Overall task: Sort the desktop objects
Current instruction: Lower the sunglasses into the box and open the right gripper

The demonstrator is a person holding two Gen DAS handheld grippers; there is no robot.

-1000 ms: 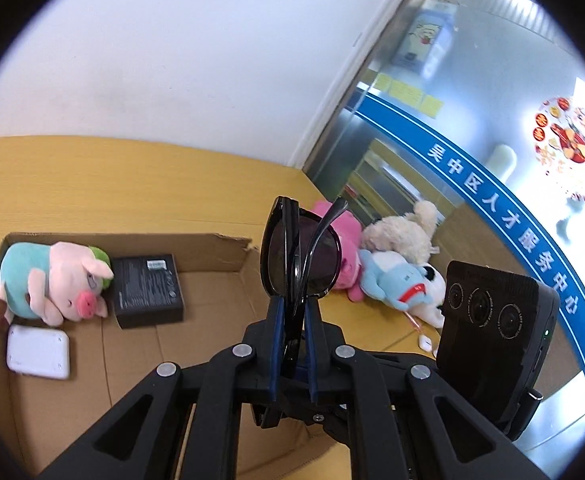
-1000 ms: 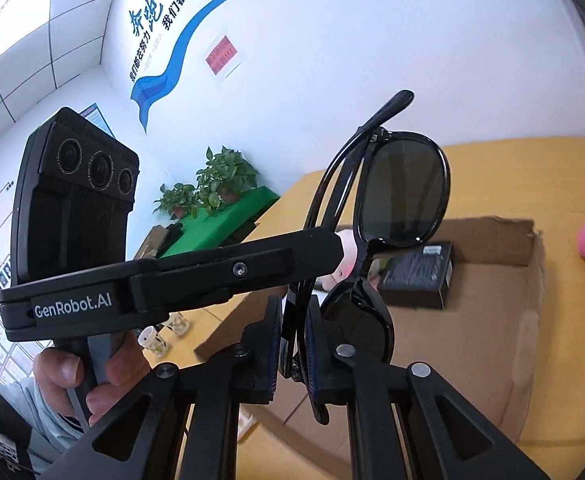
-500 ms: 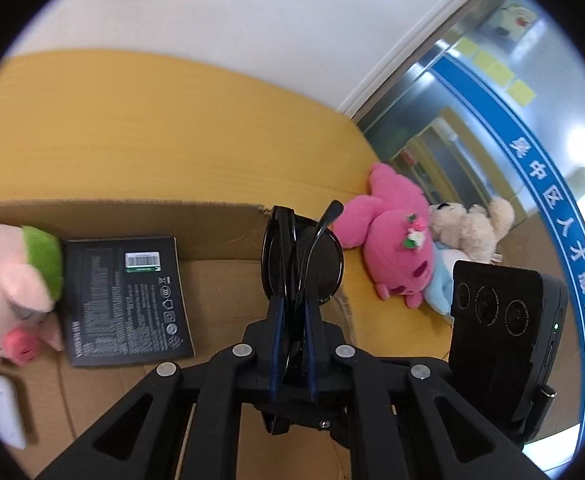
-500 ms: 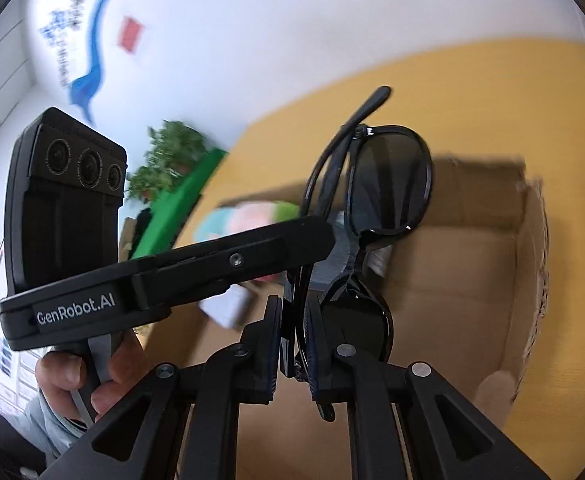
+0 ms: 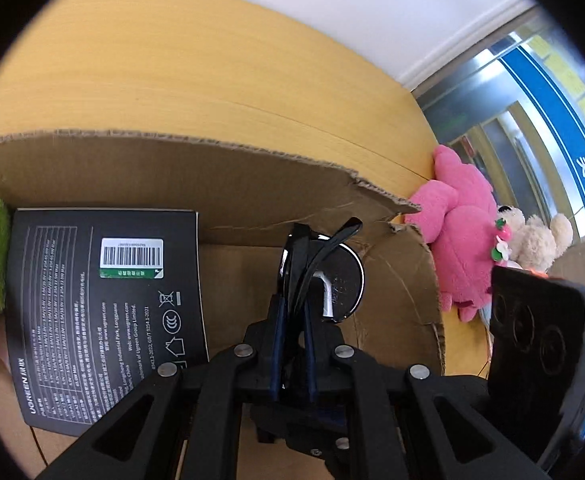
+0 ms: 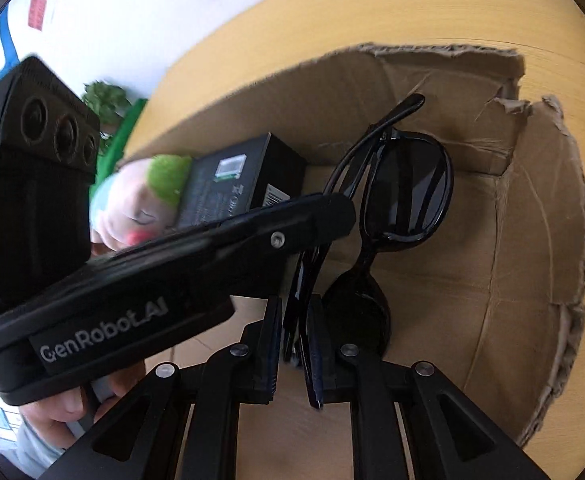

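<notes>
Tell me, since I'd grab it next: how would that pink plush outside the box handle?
The pink plush toy looks soft and floppy, so it would likely sag in a claw. Probably light, unlikely to roll or break.

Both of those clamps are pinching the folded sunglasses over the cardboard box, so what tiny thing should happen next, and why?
Probably lower a little more, then let go. The sunglasses hang inside the cardboard box, above its bare floor beside the black package, pinched by the left gripper and right gripper.
</notes>
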